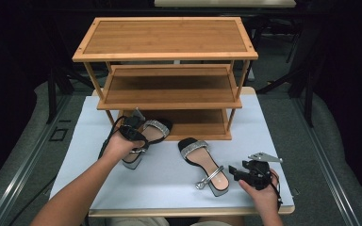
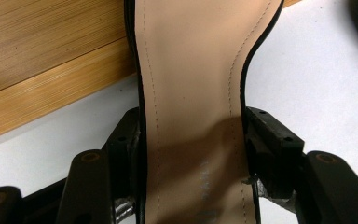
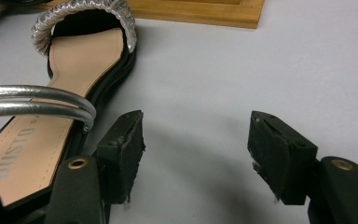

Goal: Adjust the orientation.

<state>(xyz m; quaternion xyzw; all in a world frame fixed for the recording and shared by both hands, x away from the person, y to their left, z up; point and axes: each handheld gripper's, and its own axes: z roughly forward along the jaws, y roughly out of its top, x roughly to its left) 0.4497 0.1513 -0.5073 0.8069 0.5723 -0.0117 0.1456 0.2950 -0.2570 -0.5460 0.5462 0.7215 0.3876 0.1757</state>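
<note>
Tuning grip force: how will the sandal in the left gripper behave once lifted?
The sandal is probably stiff enough: its sole spans the left gripper without visible bending. Its smooth edges, clamped from both sides, might slip. Its block heel likely makes it tail-heavy, so it may pitch. The loose strap would probably dangle.

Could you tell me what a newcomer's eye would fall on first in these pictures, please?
First the three-tier bamboo shoe rack at the back of the white table. Next the pair of black sandals with glittery straps: the left hand-held gripper clamps the left sandal by its sole beside the bottom shelf, and the right sandal lies flat mid-table. The right hand-held gripper rests open beside it.
</note>
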